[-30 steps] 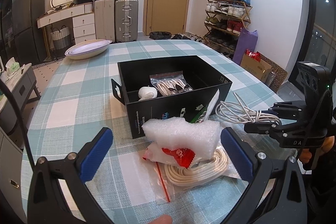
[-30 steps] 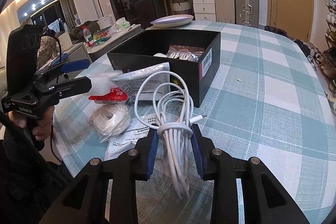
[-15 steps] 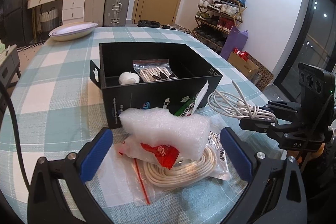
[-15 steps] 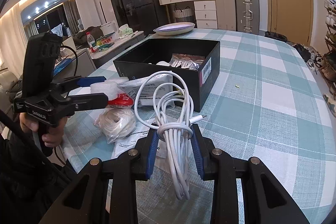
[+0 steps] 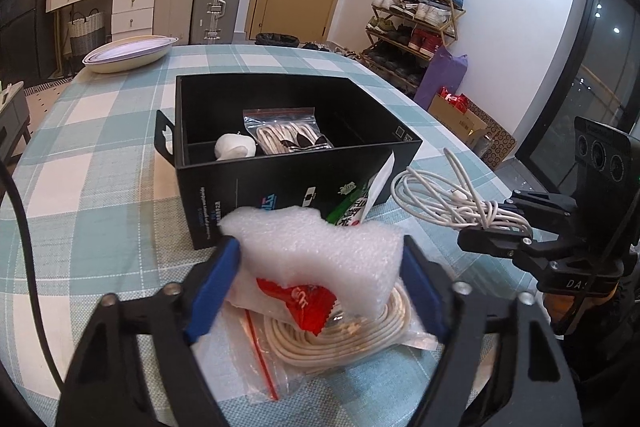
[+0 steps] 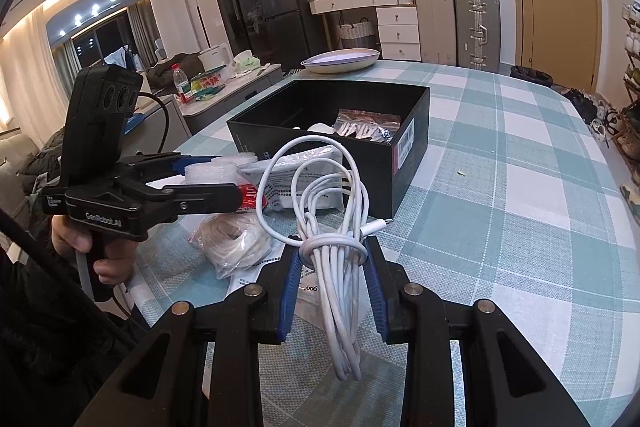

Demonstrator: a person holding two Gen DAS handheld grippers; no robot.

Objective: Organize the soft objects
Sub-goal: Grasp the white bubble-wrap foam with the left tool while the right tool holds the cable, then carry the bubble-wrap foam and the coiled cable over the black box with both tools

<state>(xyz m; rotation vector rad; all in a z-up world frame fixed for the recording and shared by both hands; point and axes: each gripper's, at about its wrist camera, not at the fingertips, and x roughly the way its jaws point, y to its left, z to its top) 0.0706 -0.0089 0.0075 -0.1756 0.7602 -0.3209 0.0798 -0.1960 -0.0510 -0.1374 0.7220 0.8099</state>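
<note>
Over a teal-and-white checked tablecloth (image 5: 100,163), the left gripper (image 5: 320,263) pinches a white foam packing block (image 5: 320,247), its jaws narrowed from the wide spread of a second ago, while the right gripper (image 6: 333,263) grips a knotted white charging cable (image 6: 332,227) just short of the open black cardboard box (image 5: 288,167). The soft foam may squash and slip (or drag the bagged cream cord (image 5: 340,331) beneath), and the cable's dangling loops could snag the box rim.

black box's (image 5: 280,183) print too blurred to read, foam block (image 5: 320,247) hiding much of bagged rope coil (image 5: 340,335)
</note>
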